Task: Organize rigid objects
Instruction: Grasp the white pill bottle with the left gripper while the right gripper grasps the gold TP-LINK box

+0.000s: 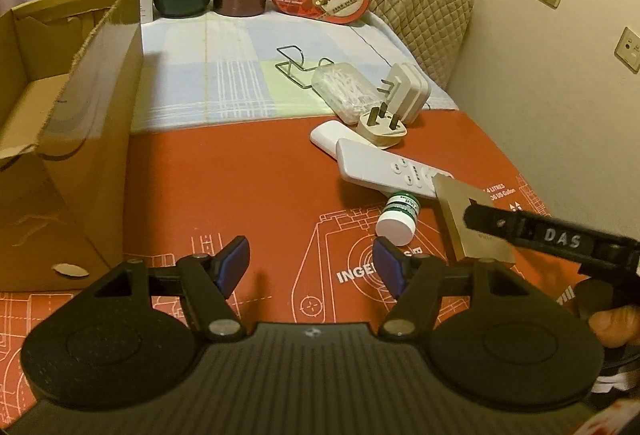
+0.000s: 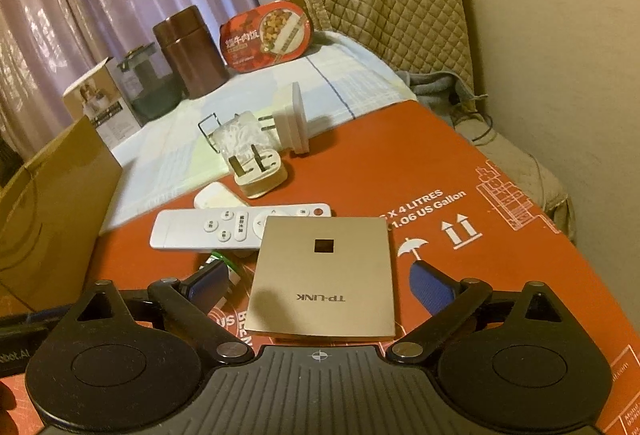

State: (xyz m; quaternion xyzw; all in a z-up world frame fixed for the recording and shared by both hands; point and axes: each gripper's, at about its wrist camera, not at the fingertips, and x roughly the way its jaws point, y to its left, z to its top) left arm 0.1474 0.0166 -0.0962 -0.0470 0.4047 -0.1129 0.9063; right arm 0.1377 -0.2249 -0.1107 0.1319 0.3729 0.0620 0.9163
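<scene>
A champagne-gold TP-LINK panel (image 2: 324,275) is lying on a red sheet (image 2: 400,163) that is showing white line drawings. The remote (image 2: 208,227) is looking white, the little bottle (image 1: 396,219) white with green, perhaps a label. The cloth (image 1: 224,75) behind is showing pale blue checks.

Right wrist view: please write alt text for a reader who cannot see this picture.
An open right gripper straddles a flat gold TP-LINK panel lying on a red printed cardboard sheet, its pads apart from the panel's sides. Behind lie a white remote control, a beige plug adapter and a white charger; a cardboard box stands left.
</scene>
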